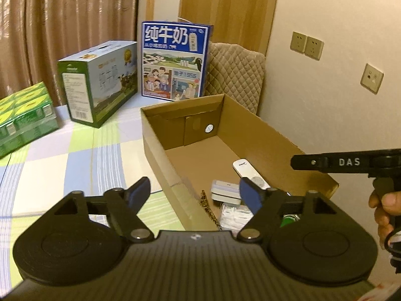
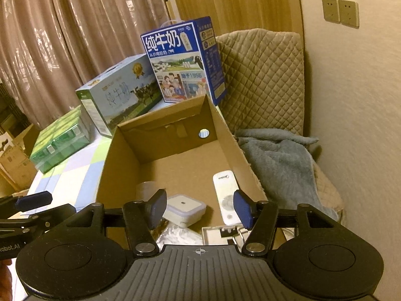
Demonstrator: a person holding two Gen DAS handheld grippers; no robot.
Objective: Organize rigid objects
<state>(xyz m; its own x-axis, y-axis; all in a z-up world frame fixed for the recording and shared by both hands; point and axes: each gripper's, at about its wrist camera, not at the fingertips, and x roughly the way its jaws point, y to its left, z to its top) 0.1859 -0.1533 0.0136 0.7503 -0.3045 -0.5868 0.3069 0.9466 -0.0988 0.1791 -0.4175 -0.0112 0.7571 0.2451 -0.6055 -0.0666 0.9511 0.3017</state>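
Setting: a home room. Evidence: floor-length pinkish-brown pleated curtains [image 1: 62,25]; table under a pastel checked cloth [image 1: 75,155]; chair draped in beige quilted fabric [image 2: 263,80] with a grey fleece blanket [image 2: 280,165]; beige wall sockets [image 1: 307,45]; blue printed milk carton [image 1: 175,60]; wooden door [image 1: 225,7].

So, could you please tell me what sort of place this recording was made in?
Most likely a room in a home. Full-length curtains hang behind a table under a checked tablecloth, milk cartons stand on it, and a quilted chair cover with a grey blanket sits beside it.
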